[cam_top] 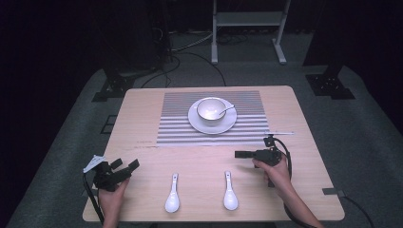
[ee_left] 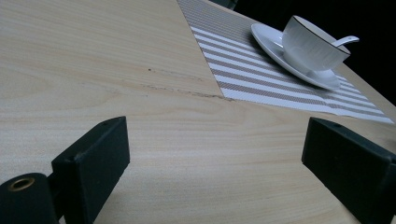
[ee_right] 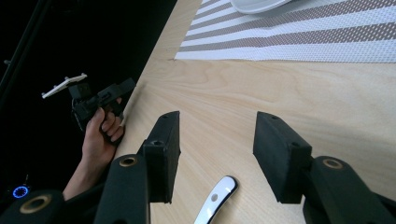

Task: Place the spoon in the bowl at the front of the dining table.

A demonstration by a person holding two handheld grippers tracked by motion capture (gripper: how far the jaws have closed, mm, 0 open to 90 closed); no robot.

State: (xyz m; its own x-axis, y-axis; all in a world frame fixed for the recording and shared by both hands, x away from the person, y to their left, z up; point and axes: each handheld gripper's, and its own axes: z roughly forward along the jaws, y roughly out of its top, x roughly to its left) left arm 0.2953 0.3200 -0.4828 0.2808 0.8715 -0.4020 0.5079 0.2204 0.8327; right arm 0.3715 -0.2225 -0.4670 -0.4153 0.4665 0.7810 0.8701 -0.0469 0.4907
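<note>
— How many spoons?
— Three: two white spoons (cam_top: 172, 194) (cam_top: 230, 192) lie side by side at the near edge of the surface (cam_top: 142, 123); a third spoon (cam_top: 224, 111) sits in the one bowl (cam_top: 211, 110) on the one plate (cam_top: 199, 124), atop the striped mat (cam_top: 247, 128).
— The claws?
— Both released: the left claw (cam_top: 124, 166) near the left corner, the right claw (cam_top: 243, 154) above the right-hand spoon. Nothing lies between them and the spoons.

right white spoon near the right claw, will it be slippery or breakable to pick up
The glossy white ceramic-looking spoon shines under the light, so the right claw, open just above it, may slip on its glaze. It looks stiff and probably chips if dropped. It lies flat on the light wooden table with a thin handle, so pinching it may make it skate or pivot.
</note>
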